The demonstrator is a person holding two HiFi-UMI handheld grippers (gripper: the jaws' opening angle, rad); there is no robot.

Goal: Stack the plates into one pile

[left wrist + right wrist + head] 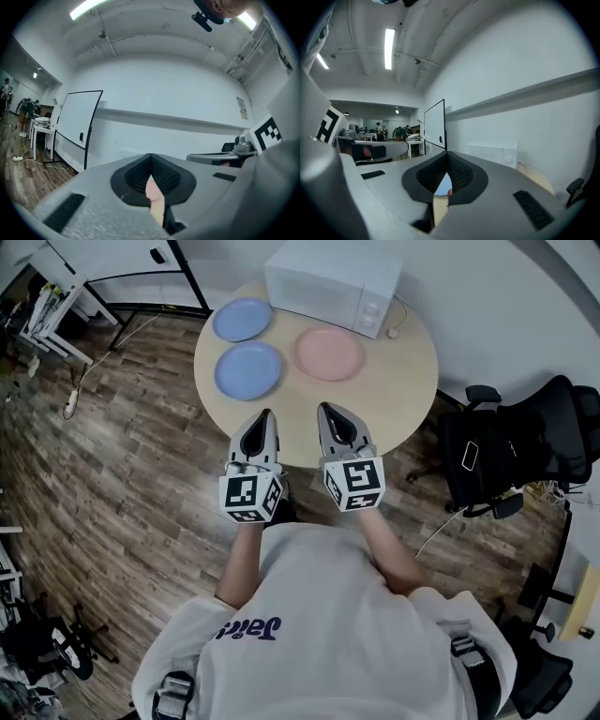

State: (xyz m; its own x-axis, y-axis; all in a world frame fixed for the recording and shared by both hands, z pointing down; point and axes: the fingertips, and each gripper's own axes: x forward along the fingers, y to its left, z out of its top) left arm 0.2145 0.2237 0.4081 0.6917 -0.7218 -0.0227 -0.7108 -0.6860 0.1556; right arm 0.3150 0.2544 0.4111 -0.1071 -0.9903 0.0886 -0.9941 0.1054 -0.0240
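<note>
- Plates lie unstacked on the round table (384, 399), three in all: a far blue plate (242, 319) by the back-left edge, a near blue plate (248, 369) just in front of it, and a pink plate (329, 353) to their right
- The two blue plates sit just beside each other without overlapping; the pink plate lies apart from both, just in front of the white microwave (333, 282) at the back of the table
- The left gripper (266, 414) is held level over the table's near edge, pointing toward the near blue plate but short of it; its own view shows the jaws clenched tip to tip with nothing between them
- The right gripper (323, 409) is just beside it, aimed toward the pink plate and well short of it; its jaws are likewise pressed together and empty
- Neither gripper touches any plate
- The person in a white top (328, 615) stands at the table's near side on a wooden floor (112, 474); a black office chair (525, 442) stands to the table's right
</note>
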